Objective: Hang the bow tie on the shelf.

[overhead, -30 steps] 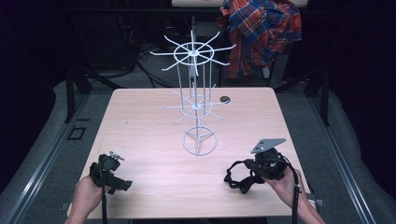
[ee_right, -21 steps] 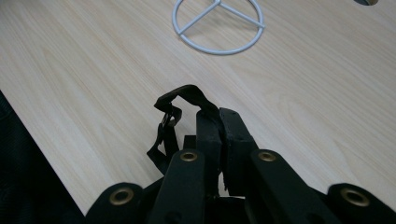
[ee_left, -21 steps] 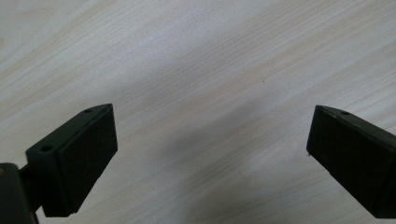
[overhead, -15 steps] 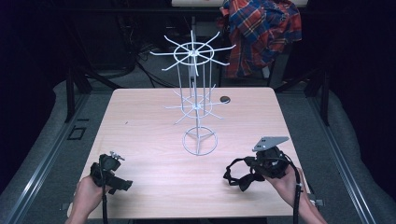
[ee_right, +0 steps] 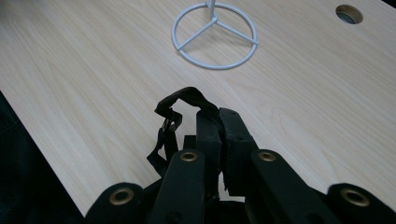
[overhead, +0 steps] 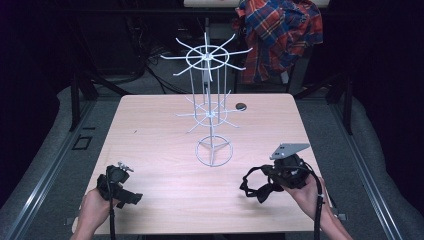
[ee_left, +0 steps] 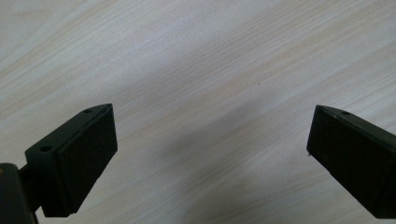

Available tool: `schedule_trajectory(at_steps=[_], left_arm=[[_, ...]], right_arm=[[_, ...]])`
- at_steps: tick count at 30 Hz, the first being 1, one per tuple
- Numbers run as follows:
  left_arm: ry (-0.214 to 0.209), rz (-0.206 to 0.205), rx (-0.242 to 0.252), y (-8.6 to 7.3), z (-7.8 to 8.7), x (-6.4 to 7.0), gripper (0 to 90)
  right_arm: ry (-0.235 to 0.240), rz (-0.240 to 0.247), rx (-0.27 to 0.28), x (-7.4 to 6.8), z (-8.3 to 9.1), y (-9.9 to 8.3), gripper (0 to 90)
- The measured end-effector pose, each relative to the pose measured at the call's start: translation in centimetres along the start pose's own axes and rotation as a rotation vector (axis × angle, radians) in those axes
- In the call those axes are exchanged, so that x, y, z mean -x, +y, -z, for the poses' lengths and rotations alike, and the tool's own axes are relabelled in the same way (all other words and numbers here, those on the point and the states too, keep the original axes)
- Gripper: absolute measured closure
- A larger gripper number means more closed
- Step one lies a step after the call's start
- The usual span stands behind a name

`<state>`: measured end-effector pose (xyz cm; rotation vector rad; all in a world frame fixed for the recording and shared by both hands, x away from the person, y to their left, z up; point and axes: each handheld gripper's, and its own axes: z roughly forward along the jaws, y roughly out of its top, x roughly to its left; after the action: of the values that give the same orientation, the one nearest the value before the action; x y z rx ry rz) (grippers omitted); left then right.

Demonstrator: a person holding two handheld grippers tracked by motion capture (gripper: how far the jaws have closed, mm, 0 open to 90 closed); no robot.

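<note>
A white wire display rack (overhead: 210, 102) with spoked hook tiers stands mid-table on a ring base (ee_right: 214, 33). My right gripper (overhead: 262, 187) rests near the front right edge, shut on a black strap with a buckle (ee_right: 173, 122); the strap (overhead: 250, 184) loops out to the left of the jaws. My left gripper (overhead: 131, 197) lies at the front left, held by a hand, and points down at bare wood. Its jaws stand wide apart in the left gripper view (ee_left: 210, 144) with nothing between them.
The light wood table (overhead: 160, 130) has a round cable hole (overhead: 241, 106) behind the rack. A plaid shirt (overhead: 280, 35) hangs behind the far edge. Dark floor and metal rails surround the table.
</note>
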<state>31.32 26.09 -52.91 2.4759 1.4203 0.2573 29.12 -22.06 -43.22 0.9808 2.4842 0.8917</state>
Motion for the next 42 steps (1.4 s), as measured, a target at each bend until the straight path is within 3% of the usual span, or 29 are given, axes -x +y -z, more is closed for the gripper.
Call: schedule_trajectory(at_steps=[9,42], left_arm=[[-0.004,-0.003,0.001,0.0,-0.1,0.0,1.7],[-0.022,-0.02,0.005,0.2,-0.2,0.2,0.2]], right_arm=[[0.007,0.011,-0.003,0.4,-0.8,1.4,87.5],[-0.004,-0.005,0.109,2.2,-1.1,6.2,87.6]])
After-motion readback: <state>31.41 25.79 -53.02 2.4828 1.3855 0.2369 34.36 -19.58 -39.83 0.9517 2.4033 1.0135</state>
